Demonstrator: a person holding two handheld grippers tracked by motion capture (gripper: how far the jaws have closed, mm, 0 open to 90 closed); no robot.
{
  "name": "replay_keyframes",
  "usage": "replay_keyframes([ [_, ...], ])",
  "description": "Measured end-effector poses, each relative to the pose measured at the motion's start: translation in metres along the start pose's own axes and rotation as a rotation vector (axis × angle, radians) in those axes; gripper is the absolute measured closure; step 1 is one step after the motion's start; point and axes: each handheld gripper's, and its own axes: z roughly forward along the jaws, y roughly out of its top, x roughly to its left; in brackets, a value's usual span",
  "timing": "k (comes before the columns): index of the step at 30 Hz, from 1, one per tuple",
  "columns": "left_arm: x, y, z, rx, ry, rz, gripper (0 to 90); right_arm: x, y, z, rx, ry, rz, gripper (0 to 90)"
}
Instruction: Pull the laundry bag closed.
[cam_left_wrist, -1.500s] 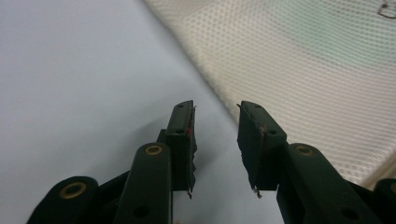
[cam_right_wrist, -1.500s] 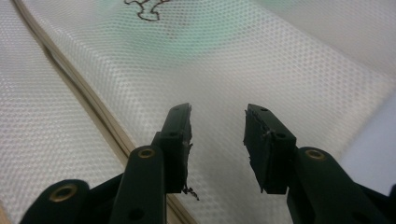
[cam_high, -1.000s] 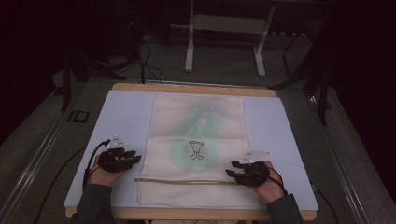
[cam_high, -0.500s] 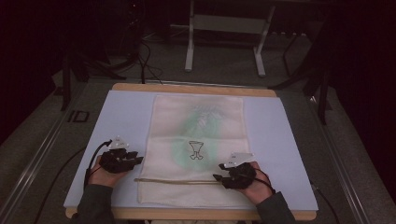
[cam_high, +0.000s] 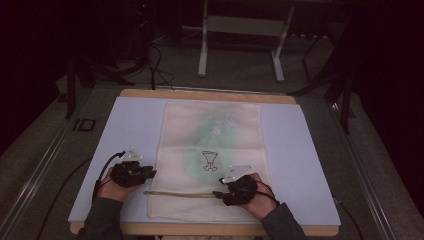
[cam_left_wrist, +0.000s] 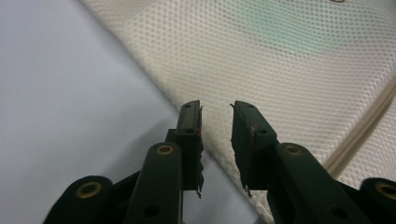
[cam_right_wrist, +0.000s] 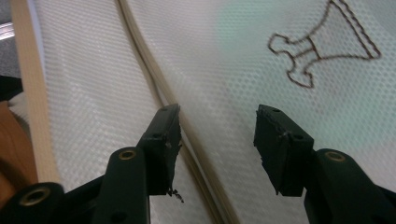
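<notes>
Cream mesh bag (cam_high: 212, 150) with green patch, dark goblet outline (cam_high: 210, 161), pale blue table (cam_high: 130, 120)

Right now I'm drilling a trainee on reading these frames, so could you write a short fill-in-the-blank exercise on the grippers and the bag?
1. The cream mesh laundry bag lies flat on a pale ____ mat.
2. The left gripper has its jaws ____.
3. The right gripper hovers over the bag's beige ____.
4. The black outline drawing lies ____ the two grippers.

Missing words: blue; open; zipper; between
</notes>
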Motion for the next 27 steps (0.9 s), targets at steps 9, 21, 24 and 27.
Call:
replay_keyframes([
  [9, -0.005, 0.001, 0.005, 0.032, -0.069, 0.036, 82.8, 0.01, 0.015, 0.007, -0.007, 0.028, -0.044, 48.8],
  [21, -0.007, 0.001, 0.011, 0.079, -0.064, 0.049, 81.9, 0.021, 0.029, 0.018, -0.01, 0.06, -0.08, 48.7],
  [24, -0.004, 0.0, 0.013, 0.098, -0.06, 0.038, 82.0, 0.024, 0.033, 0.021, -0.015, 0.067, -0.091, 48.8],
  [27, -0.005, 0.0, 0.014, 0.097, -0.057, 0.037, 82.7, 0.028, 0.036, 0.025, -0.017, 0.081, -0.101, 49.2],
])
